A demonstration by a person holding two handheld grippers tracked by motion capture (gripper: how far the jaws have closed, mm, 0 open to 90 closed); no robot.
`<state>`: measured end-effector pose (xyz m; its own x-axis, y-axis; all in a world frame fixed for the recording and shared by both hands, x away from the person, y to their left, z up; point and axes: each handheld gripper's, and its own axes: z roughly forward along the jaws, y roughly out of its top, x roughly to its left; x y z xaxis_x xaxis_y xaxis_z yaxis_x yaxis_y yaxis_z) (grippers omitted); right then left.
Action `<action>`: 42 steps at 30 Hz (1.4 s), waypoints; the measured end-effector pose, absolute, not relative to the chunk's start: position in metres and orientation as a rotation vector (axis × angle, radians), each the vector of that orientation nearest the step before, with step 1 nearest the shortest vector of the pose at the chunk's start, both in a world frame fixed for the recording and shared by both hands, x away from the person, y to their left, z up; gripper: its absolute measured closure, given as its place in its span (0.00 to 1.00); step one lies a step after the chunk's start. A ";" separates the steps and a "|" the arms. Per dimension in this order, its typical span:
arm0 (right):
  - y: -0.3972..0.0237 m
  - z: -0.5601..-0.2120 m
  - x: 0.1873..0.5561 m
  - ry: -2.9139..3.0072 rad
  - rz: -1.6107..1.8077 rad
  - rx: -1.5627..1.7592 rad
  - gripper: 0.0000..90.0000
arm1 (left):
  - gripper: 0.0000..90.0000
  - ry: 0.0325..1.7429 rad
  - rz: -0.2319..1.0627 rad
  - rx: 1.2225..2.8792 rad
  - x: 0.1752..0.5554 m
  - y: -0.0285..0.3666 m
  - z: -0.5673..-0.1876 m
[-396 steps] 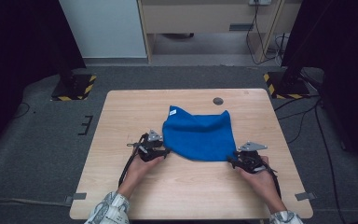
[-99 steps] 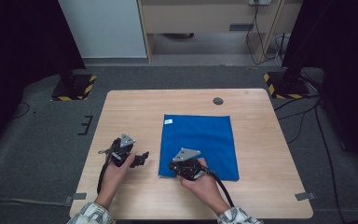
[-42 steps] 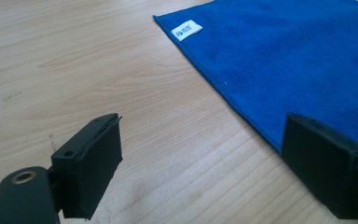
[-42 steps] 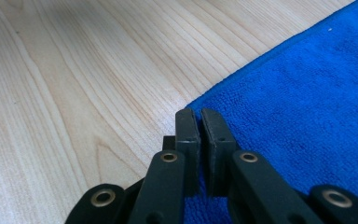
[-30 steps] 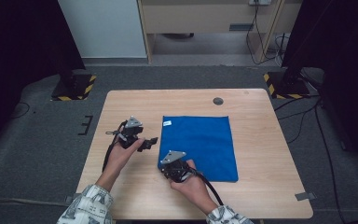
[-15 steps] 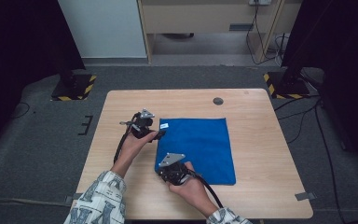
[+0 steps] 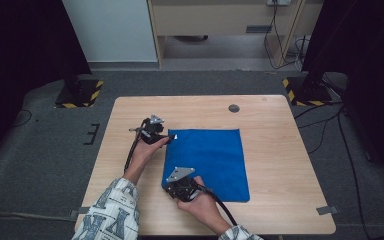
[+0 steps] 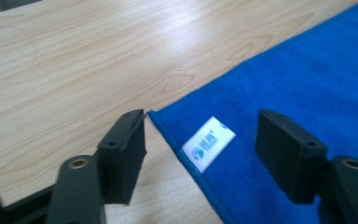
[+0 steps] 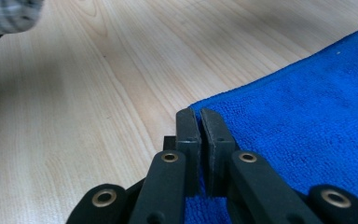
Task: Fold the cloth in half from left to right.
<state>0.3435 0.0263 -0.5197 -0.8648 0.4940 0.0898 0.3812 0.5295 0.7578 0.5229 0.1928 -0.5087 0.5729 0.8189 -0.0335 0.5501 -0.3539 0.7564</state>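
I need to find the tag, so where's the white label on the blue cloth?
In the left gripper view the white label lies at the blue cloth's corner, between the left gripper's fingers; in the high view, that is its far left corner.

Evenly lit from above; soft glare on the surface (image 8: 121,42); dark at the room's sides; near fingers (image 9: 200,140) slightly blurred.

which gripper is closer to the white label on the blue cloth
Left. The left gripper straddles the white label at the blue cloth's far corner; the right gripper sits at the near corner.
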 end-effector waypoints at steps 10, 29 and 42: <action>0.026 -0.521 0.338 2.637 1.245 0.750 0.97 | 0.44 1.109 0.464 2.072 0.540 0.193 -0.515; 0.027 -0.522 0.338 2.633 1.253 0.782 0.97 | 0.49 1.137 0.450 2.122 0.553 0.194 -0.529; 0.026 -0.520 0.338 2.632 1.251 0.776 0.97 | 0.97 1.074 0.395 2.180 0.546 0.178 -0.525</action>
<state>0.3380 0.0263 -0.5201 -0.8602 0.4995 0.1028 0.3950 0.5252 0.7537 0.5464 0.1781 -0.5248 0.6161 0.7874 -0.0213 0.5856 -0.4397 0.6810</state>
